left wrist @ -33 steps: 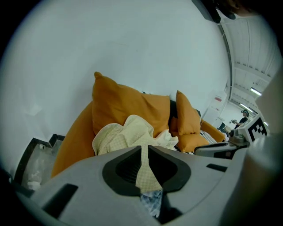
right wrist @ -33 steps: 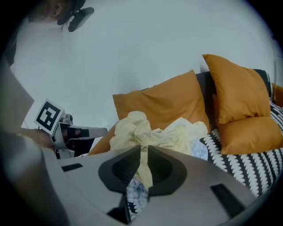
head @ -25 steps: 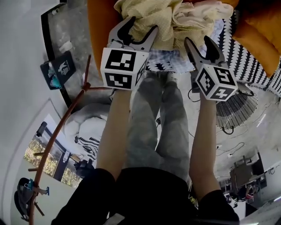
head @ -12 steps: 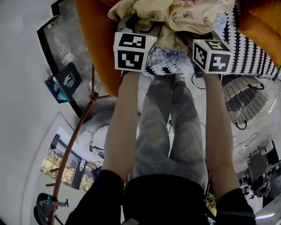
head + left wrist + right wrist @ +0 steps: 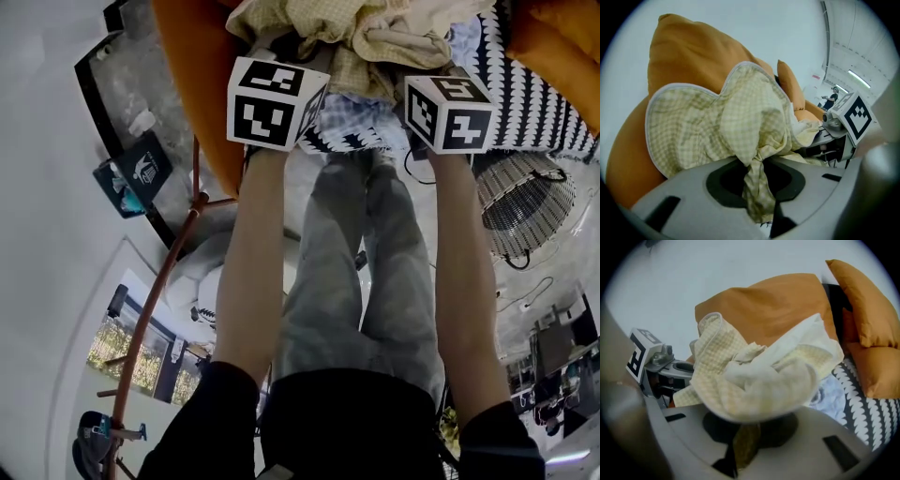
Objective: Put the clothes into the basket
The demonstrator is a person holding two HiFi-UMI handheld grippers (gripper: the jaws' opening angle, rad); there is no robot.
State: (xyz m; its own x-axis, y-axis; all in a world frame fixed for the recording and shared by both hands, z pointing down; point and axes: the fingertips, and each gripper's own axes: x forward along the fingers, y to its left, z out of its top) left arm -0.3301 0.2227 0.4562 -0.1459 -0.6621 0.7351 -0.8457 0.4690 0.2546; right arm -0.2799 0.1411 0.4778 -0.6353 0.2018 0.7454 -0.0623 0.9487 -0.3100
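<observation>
Cloth (image 5: 717, 126), yellow checked, gripped at the front edge of orange sofa (image 5: 689, 56).
Left hand-held gripper (image 5: 757, 161) and right hand-held gripper (image 5: 747, 432), jaws just closing, each pinch a fold; wire basket (image 5: 520, 202) stands well apart.

In the head view, the jaws of the left gripper (image 5: 757, 185) and the right gripper (image 5: 745, 444), just closed further onto the checked cloth (image 5: 323, 28), are hidden beneath that cloth, which is cut off by the top edge. In the right gripper view, the fold nearest the jaws is blurred.
</observation>
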